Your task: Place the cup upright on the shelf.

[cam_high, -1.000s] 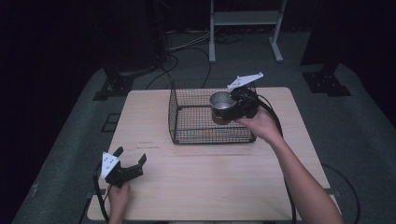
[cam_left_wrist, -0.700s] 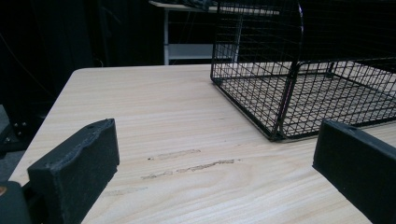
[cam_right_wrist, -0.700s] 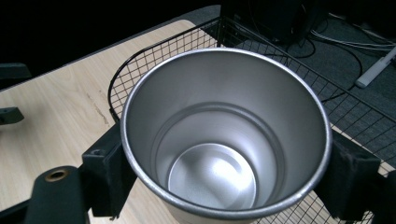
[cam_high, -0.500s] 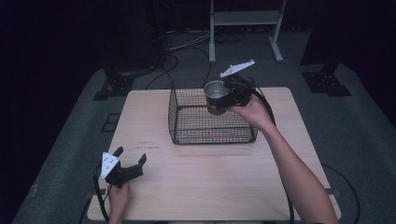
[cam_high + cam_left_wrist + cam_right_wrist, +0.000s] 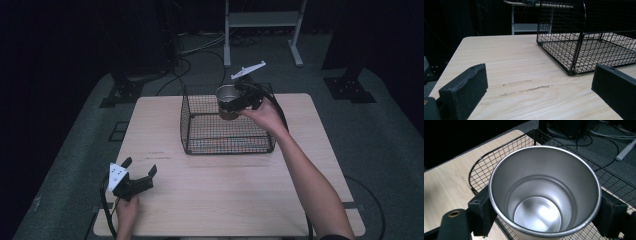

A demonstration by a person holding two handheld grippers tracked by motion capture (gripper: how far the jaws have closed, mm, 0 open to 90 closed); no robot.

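Note:
A steel cup (image 5: 228, 101) (image 5: 544, 192) hangs upright over the black wire basket (image 5: 200, 131) (image 5: 506, 150), above its far right part. My right gripper (image 5: 239, 100) (image 5: 544, 215) is shut on the cup, one jaw on each side of its wall below the rim. The cup is empty inside. My left gripper (image 5: 137, 172) (image 5: 539, 85) rests low over the table's near left corner, open, with bare wood between its jaws. The basket (image 5: 584, 50) stands ahead of it to the right.
The light wooden table (image 5: 225, 200) has free room in front of the basket and at both sides. A white metal stand (image 5: 260, 20) and cables (image 5: 200, 50) lie on the dark floor behind the table. Scuff marks (image 5: 524, 87) show on the wood.
My right gripper has lifted the cup up out of the basket and slightly toward the far side. The left gripper has not moved.

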